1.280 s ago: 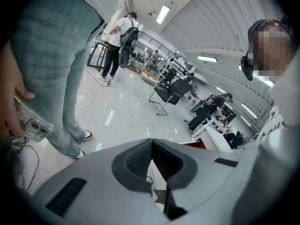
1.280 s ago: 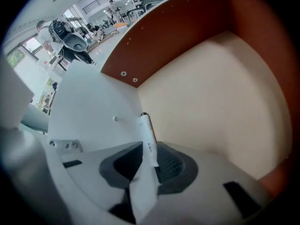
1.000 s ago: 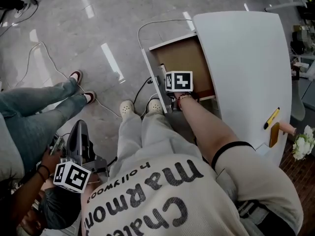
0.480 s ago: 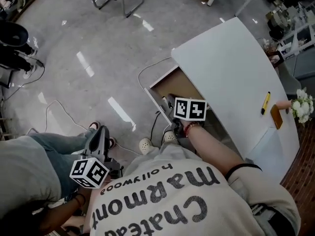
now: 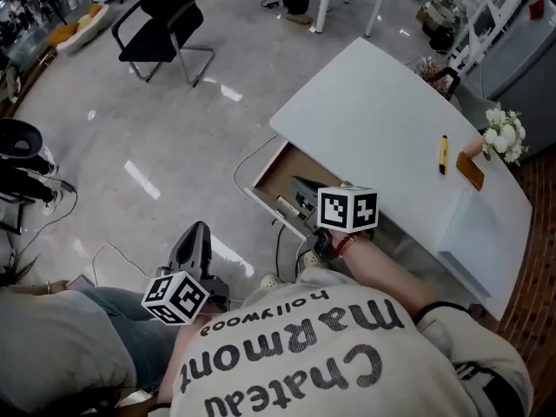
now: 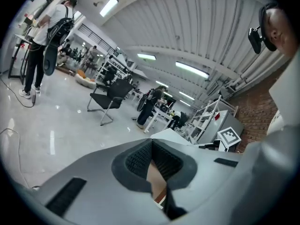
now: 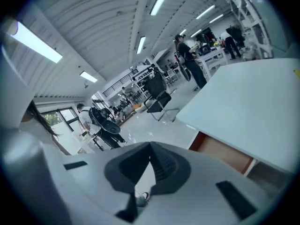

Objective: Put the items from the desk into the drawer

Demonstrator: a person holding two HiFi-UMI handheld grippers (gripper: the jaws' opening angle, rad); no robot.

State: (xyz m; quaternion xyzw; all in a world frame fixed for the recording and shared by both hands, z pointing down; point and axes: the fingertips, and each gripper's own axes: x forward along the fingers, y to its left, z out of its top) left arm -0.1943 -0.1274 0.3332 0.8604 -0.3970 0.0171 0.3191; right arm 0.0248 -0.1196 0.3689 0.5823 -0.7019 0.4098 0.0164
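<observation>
The white desk (image 5: 382,120) runs from the middle to the right of the head view. Its brown drawer (image 5: 280,172) is pulled open at the near-left side. On the desk's far right lie a yellow pen (image 5: 443,154) and an orange-brown flat item (image 5: 470,171). My right gripper (image 5: 300,185) is shut and empty, its jaws over the drawer's front. My left gripper (image 5: 197,230) hangs low to the left over the floor, shut on nothing. The right gripper view shows the drawer (image 7: 220,152) under the desk top (image 7: 253,97).
White flowers (image 5: 504,135) stand past the desk's far end. A black chair (image 5: 165,11) is on the grey floor at the back left. A cable (image 5: 248,150) loops on the floor by the drawer. A person in jeans (image 5: 95,354) is close on my left.
The head view has swung up, so more of the desk and room show. My right gripper stays at the drawer front. The left gripper has shifted right and up in the view.
</observation>
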